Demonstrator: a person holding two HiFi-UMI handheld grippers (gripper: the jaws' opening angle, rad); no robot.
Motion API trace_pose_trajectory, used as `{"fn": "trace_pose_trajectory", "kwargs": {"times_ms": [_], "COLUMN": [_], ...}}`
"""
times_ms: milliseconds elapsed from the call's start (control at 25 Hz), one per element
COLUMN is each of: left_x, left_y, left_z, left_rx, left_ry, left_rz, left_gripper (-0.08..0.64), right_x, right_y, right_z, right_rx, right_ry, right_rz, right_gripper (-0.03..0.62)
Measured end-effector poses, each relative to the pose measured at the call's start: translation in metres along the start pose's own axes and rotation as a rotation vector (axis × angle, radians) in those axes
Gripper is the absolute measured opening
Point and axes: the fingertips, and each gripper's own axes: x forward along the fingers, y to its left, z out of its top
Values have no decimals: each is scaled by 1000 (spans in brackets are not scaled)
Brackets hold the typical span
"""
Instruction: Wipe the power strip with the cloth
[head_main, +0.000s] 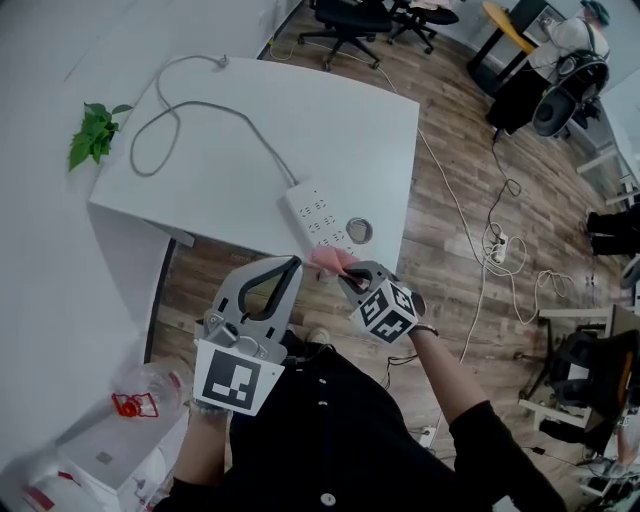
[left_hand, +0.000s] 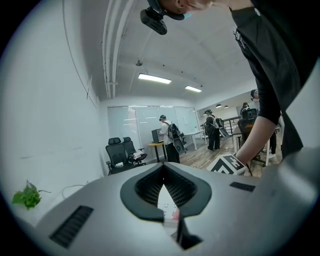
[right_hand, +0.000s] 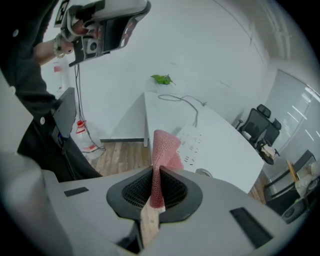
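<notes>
Power strip (head_main: 318, 215) lies flat near the front edge of the white table (head_main: 340, 110). In the head view its long axis slants from far left to near right, and its grey cord (head_main: 190, 120) loops away toward the table's back corner. A small round metal object (head_main: 359, 230) sits just beside the strip's near end. At that same end hangs the pink cloth (head_main: 333, 260), pinched in a fold between the closed jaws of the right gripper (head_main: 352, 282); we cannot tell whether the cloth touches the strip. The left gripper (head_main: 268, 292) hovers to the left, off the table's edge, jaws together on nothing. We judge the right gripper the nearer, with the strip ahead of and below the cloth, so a wipe would run forward along that slant.
</notes>
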Motion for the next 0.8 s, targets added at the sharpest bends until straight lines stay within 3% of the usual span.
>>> {"fn": "trace_pose_trajectory", "kwargs": {"times_ms": [360, 600, 800], "left_x": [15, 24, 31], "left_y": [-3, -5, -9], "left_z": [12, 19, 26], "left_rx": [37, 68, 77], "left_ry": [-27, -34, -43], "left_rz": [-56, -87, -101], "left_gripper": [14, 14, 14], "right_x": [-65, -117, -148], "right_y": [-43, -54, -58], "right_z": [41, 58, 65], "right_rx": [240, 310, 316], "right_ry": [-221, -337, -375], "right_rz": [-240, -338, -400], "right_gripper": [51, 51, 51]}}
